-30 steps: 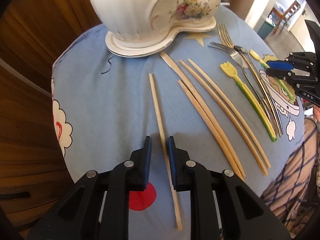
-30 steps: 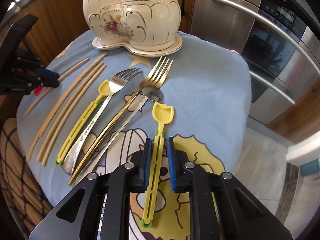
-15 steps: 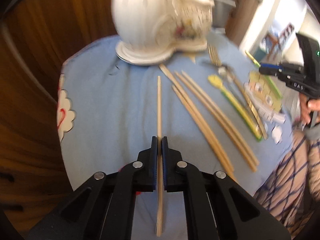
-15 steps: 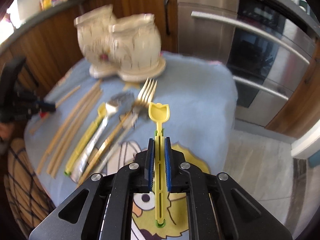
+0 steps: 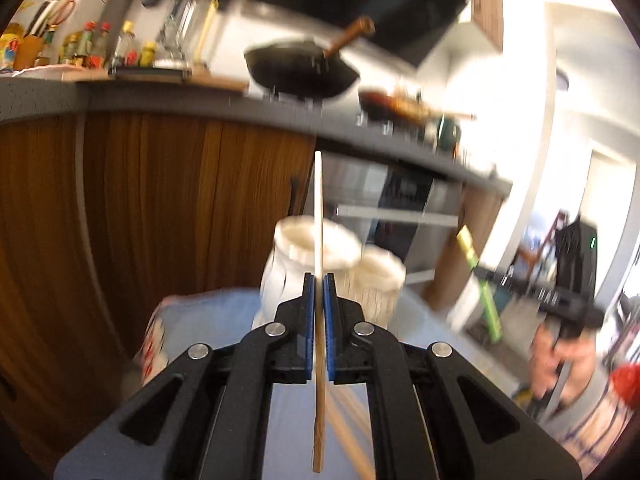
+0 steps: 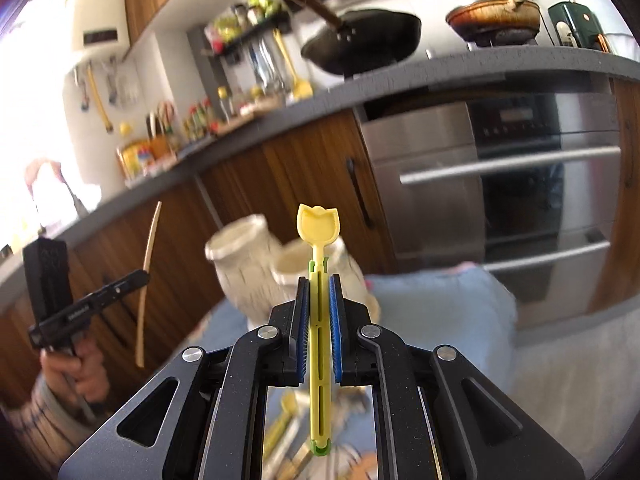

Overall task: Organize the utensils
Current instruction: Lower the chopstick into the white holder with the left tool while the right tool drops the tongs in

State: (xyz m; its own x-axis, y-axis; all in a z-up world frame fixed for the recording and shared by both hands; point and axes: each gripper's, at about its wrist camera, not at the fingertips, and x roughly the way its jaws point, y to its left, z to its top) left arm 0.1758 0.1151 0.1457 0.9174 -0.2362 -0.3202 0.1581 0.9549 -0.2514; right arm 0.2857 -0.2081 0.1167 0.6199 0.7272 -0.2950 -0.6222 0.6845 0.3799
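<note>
Both sets of jaws are clamped on something: the left gripper (image 5: 319,280) pinches a wooden chopstick (image 5: 318,208) near its lower half, and the right gripper (image 6: 319,280) squeezes a yellow plastic fork (image 6: 318,228) by the handle. Both utensils stick up in the air, off the blue cloth (image 6: 436,300). Looks like the carry step. The white two-cup holder (image 5: 316,248) sits just beyond, so next is probably tipping each piece over a cup and lowering it in before letting go.
</note>
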